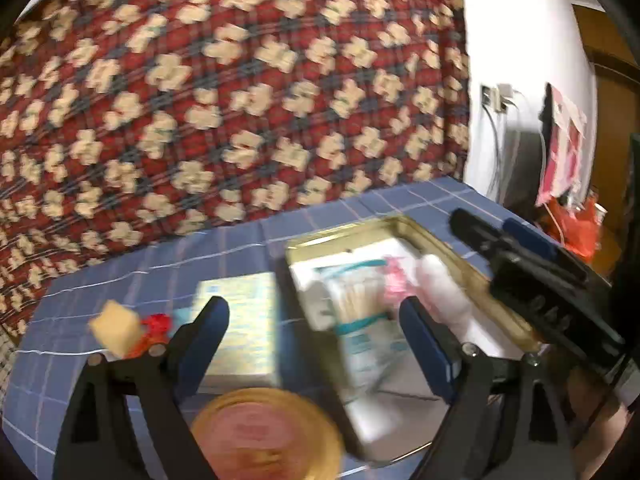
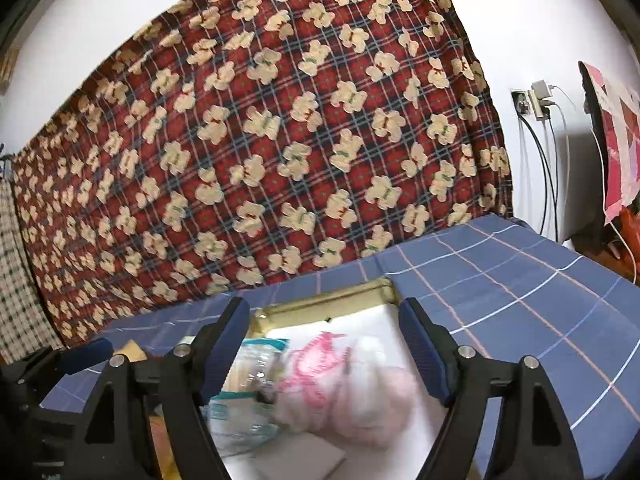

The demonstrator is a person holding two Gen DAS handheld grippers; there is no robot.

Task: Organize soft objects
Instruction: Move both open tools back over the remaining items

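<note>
An open gold tin (image 1: 400, 224) lies on the blue checked cloth. Inside it are a clear packet of cotton swabs (image 1: 360, 300) and a pink-and-white bag of cotton balls (image 1: 436, 288). My left gripper (image 1: 314, 306) hovers open over the tin's left side, with nothing pressed between its pads. My right gripper (image 2: 324, 306) is open above the cotton ball bag (image 2: 360, 384), beside the swab packet (image 2: 256, 364) and short of the tin's far rim (image 2: 340, 294). It also shows over the tin's right edge in the left wrist view (image 1: 488, 226).
Left of the tin lie a pale printed box (image 1: 240, 320), a beige sponge cube (image 1: 114, 324) and a small red item (image 1: 158, 326). A round gold lid (image 1: 264, 436) sits nearest. A bear-patterned blanket (image 2: 280, 140) hangs behind; cables (image 2: 536, 104) run down the wall.
</note>
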